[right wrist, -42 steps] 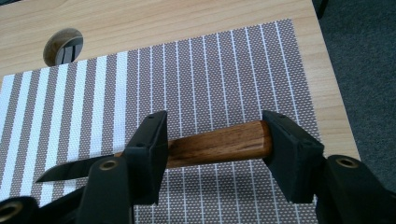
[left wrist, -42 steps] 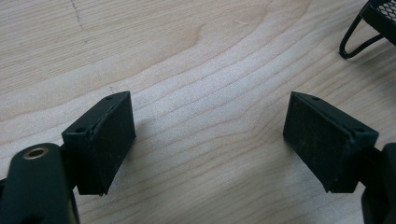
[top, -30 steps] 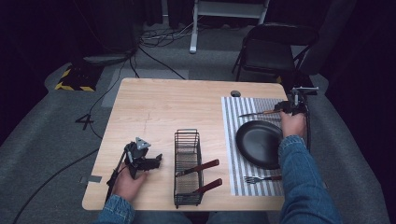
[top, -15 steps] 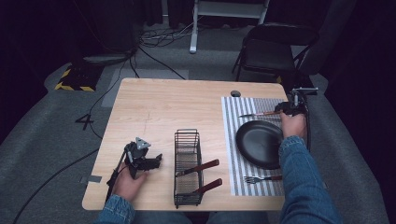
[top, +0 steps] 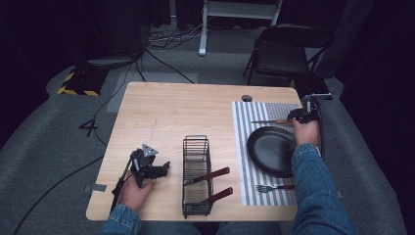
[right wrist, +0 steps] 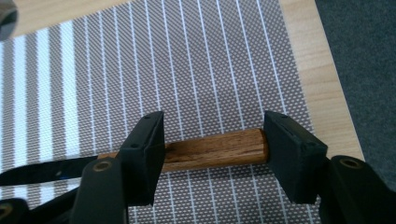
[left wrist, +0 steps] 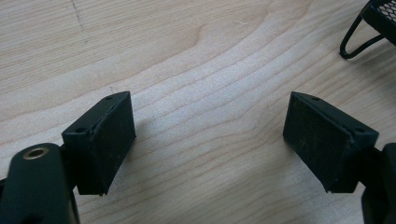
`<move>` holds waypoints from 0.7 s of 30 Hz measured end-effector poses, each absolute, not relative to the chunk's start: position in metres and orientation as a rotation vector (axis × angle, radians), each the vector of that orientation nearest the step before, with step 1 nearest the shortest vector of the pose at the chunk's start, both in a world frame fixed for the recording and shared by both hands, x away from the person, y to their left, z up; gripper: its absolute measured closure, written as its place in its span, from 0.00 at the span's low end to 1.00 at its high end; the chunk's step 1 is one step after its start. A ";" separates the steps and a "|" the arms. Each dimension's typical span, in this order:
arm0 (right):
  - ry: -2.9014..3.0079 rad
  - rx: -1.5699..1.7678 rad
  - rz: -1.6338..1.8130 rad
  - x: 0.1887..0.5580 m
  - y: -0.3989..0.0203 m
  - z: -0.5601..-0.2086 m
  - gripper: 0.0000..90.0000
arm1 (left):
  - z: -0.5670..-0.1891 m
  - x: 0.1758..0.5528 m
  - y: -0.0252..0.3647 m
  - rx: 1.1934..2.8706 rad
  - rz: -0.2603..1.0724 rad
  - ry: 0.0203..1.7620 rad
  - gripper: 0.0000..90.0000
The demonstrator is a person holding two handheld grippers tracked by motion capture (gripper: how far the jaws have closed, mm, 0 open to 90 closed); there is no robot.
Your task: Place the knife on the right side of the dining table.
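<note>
A knife with a wooden handle and a dark blade lies on the striped placemat, just beyond the black plate. My right gripper is low over the handle, which lies between its jaws. The jaws have just been opening and are open now, and the handle rests on the mat. In the high view the knife points left from the right gripper. My left gripper is open over bare wood, with nothing between its pads, left of the wire rack.
Two red-handled utensils lie in the rack. A fork rests on the placemat's near edge. One rack foot is close to my left gripper. A dark chair stands beyond the table's far right corner.
</note>
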State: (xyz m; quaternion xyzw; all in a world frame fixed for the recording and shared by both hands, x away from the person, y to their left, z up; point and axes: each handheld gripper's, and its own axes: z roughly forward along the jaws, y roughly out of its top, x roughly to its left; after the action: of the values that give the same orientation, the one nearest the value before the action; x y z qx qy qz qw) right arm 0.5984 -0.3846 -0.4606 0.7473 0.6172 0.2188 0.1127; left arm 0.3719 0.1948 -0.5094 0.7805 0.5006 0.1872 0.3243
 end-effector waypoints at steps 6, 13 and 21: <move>1.818 2.223 0.607 0.600 -0.384 -0.466 0.45 | -0.509 0.372 0.195 2.047 0.491 1.313 0.19; 1.842 2.148 0.518 0.599 -0.380 -0.461 0.52 | -0.509 0.372 0.195 2.048 0.491 1.313 0.19; 1.861 2.085 0.516 0.588 -0.379 -0.450 0.54 | -0.509 0.372 0.195 2.047 0.490 1.313 0.19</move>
State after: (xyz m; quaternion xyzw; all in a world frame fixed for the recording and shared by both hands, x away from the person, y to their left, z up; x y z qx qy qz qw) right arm 0.5881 -0.3788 -0.4499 0.7254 0.6475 0.1796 0.1493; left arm 0.3719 0.1948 -0.5094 0.7805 0.5006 0.1868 0.3246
